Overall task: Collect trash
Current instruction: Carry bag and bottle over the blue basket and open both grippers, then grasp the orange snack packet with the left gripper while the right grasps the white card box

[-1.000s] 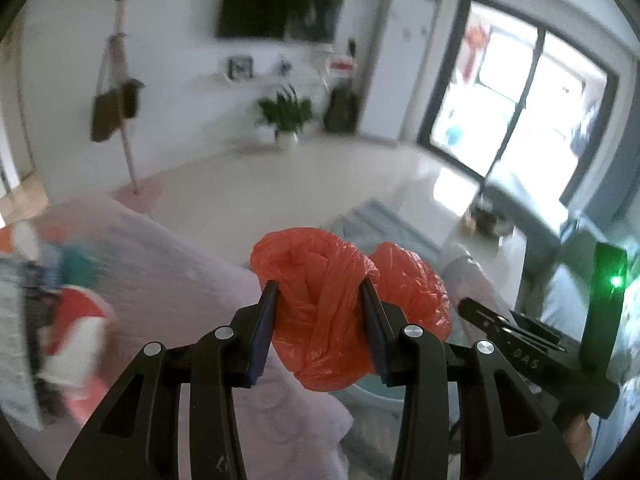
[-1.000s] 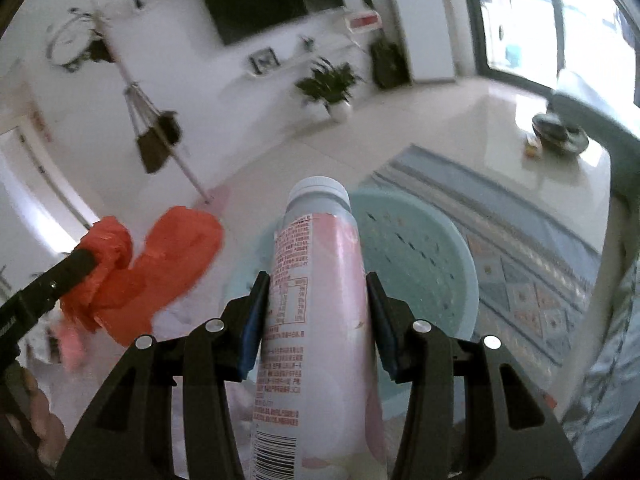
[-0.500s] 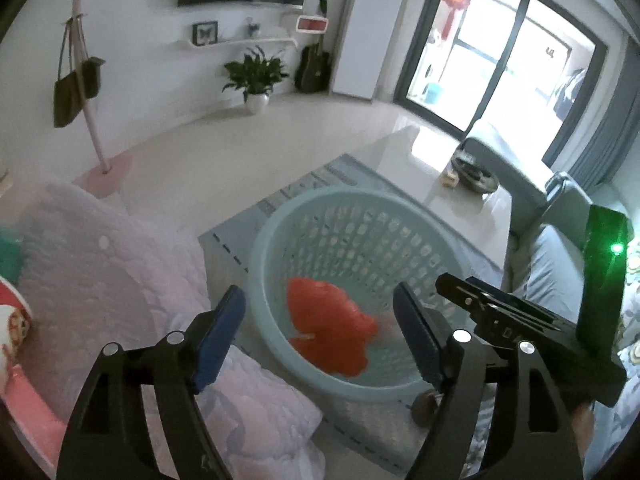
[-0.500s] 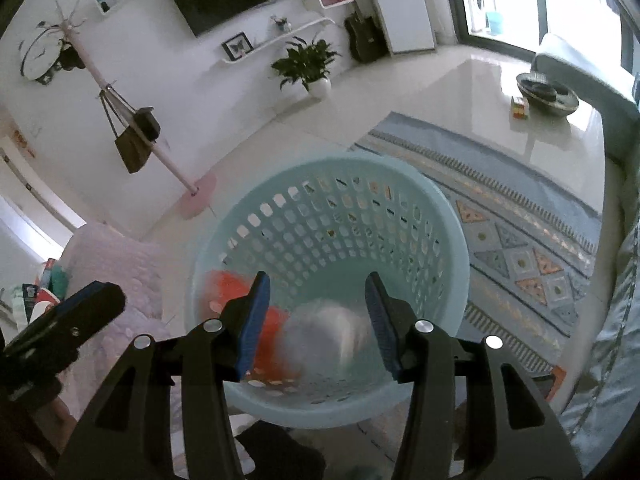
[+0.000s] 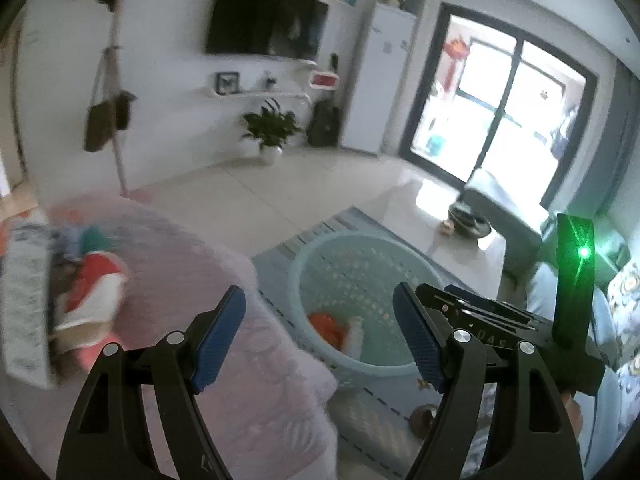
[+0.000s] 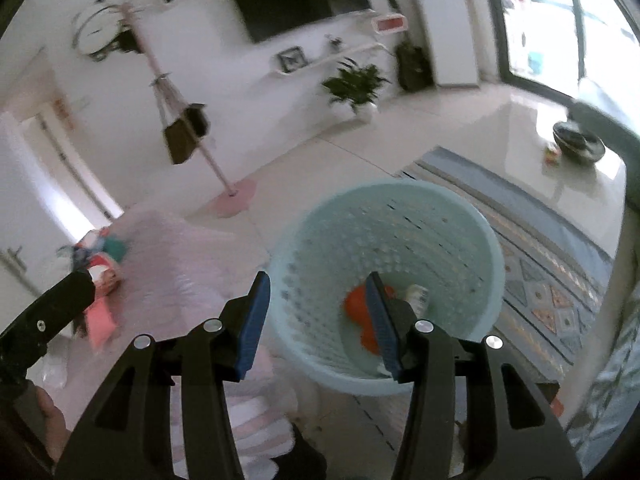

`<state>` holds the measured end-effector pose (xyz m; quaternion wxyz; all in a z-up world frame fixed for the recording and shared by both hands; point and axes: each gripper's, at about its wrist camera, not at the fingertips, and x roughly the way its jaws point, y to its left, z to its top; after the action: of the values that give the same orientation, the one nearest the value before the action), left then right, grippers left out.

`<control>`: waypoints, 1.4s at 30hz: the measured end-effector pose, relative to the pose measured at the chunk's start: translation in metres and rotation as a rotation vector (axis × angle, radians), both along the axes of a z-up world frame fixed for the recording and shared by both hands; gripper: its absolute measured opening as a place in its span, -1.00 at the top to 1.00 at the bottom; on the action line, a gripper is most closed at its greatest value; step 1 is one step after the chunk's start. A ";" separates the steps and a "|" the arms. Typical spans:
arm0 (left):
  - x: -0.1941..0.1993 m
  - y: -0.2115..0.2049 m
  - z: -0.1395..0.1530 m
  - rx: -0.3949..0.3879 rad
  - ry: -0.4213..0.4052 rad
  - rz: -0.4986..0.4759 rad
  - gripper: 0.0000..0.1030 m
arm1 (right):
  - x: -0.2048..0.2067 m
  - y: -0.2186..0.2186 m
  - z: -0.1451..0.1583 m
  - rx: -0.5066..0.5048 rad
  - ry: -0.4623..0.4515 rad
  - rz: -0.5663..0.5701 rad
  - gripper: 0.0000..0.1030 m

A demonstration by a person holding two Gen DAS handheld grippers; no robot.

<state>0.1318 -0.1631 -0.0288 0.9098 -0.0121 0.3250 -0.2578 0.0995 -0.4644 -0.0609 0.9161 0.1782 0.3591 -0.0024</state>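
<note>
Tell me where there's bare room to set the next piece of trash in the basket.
Most of the basket floor is free, toward its far and right walls. The near side is taken by the orange bag and the bottle beside it. The pink cushion is bare near the basket, cluttered at its far-left end.

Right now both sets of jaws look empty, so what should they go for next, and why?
Probably swing the left gripper toward the pile of packets on the pink cushion. The orange bag and the bottle already lie in the basket, both grippers are open, and that pile looks like the trash that remains.
</note>
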 end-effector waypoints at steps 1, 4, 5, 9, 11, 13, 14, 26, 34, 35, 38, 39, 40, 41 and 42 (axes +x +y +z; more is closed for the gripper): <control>-0.005 0.009 0.004 -0.006 -0.013 0.018 -0.44 | -0.002 0.009 0.006 -0.013 -0.018 0.019 0.10; -0.023 0.039 0.019 -0.012 -0.066 0.093 -0.44 | -0.010 0.040 0.025 -0.039 -0.086 0.088 0.10; -0.029 0.047 0.023 -0.006 -0.084 0.121 -0.44 | -0.013 0.049 0.029 -0.046 -0.104 0.106 0.10; -0.059 0.092 0.042 0.036 -0.187 0.282 -0.64 | -0.022 0.097 0.052 -0.093 -0.189 0.206 0.00; -0.071 0.118 0.046 0.047 -0.214 0.356 -0.65 | -0.024 0.121 0.060 -0.105 -0.220 0.256 -0.10; -0.077 0.140 0.049 0.046 -0.216 0.412 -0.66 | -0.023 0.144 0.064 -0.114 -0.234 0.303 -0.10; -0.080 0.158 0.048 0.040 -0.206 0.453 -0.66 | -0.021 0.159 0.066 -0.119 -0.235 0.336 -0.10; -0.077 0.304 0.013 0.120 -0.051 0.606 -0.65 | 0.021 0.277 0.061 -0.151 -0.183 0.434 -0.27; -0.056 0.328 -0.025 0.234 0.012 0.557 -0.58 | 0.053 0.317 0.048 -0.170 -0.131 0.405 -0.41; -0.050 0.329 -0.027 0.251 0.025 0.557 -0.56 | 0.057 0.320 0.046 -0.170 -0.125 0.394 -0.45; -0.040 0.329 -0.034 0.284 0.055 0.525 -0.54 | 0.062 0.324 0.040 -0.167 -0.109 0.378 -0.51; -0.037 0.329 -0.037 0.295 0.064 0.515 -0.50 | 0.064 0.325 0.038 -0.164 -0.101 0.373 -0.53; -0.034 0.330 -0.039 0.301 0.079 0.507 -0.46 | 0.066 0.326 0.036 -0.158 -0.092 0.367 -0.53; -0.034 0.331 -0.043 0.298 0.089 0.504 -0.37 | 0.068 0.326 0.034 -0.154 -0.088 0.364 -0.55; -0.032 0.333 -0.044 0.284 0.101 0.500 -0.35 | 0.071 0.327 0.032 -0.149 -0.084 0.360 -0.56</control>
<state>0.0995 0.1701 -0.0723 0.9204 0.0230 0.3896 0.0235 0.1703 -0.1374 -0.0292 0.9267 0.0427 0.3454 0.1421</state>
